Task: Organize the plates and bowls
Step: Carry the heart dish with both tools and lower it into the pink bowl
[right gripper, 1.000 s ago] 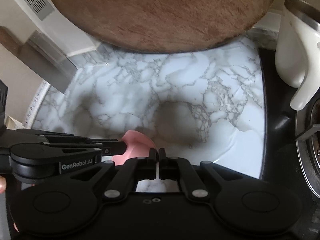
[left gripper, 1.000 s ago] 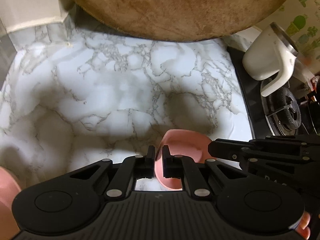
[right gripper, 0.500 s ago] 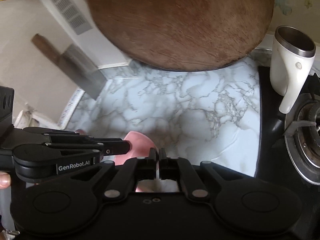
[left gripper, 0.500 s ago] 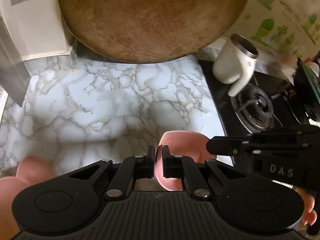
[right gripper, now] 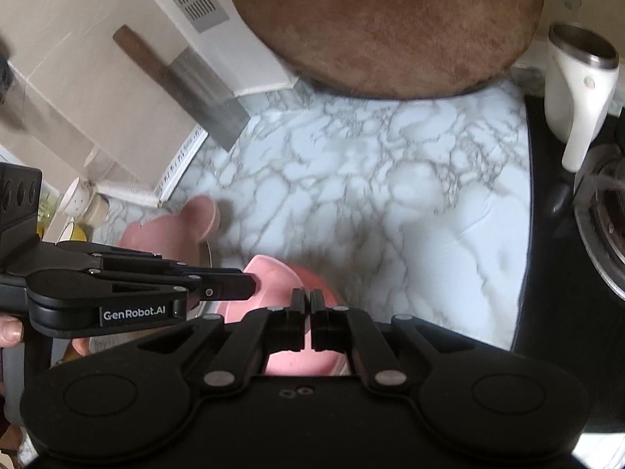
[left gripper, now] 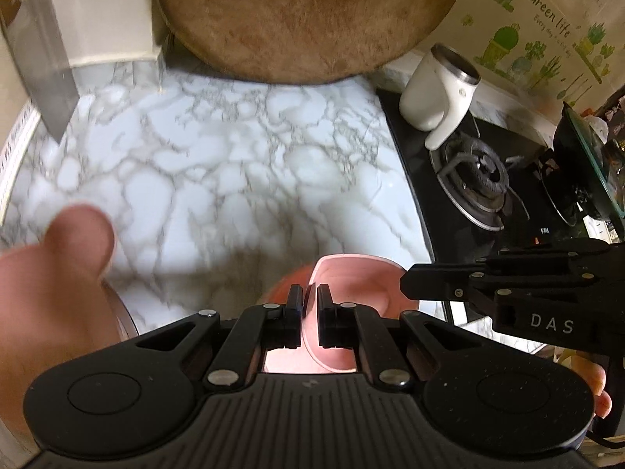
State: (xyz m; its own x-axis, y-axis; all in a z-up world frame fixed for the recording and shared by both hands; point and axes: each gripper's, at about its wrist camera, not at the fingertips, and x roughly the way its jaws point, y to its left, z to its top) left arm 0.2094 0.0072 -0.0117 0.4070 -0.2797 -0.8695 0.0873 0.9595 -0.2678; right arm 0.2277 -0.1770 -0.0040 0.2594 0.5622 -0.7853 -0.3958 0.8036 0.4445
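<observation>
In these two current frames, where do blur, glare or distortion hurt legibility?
Left wrist view: the pink ear-shaped dish at lower left is smeared by blur, and the marble-patterned countertop is soft. Right wrist view: fisheye bends the counter edge; the round wooden chopping board is softly blurred; no harsh glare.

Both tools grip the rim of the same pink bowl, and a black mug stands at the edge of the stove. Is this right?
Not quite: the mug is white, as the left wrist view shows. Both the left tool and the right tool do grip the pink bowl rim.
</observation>
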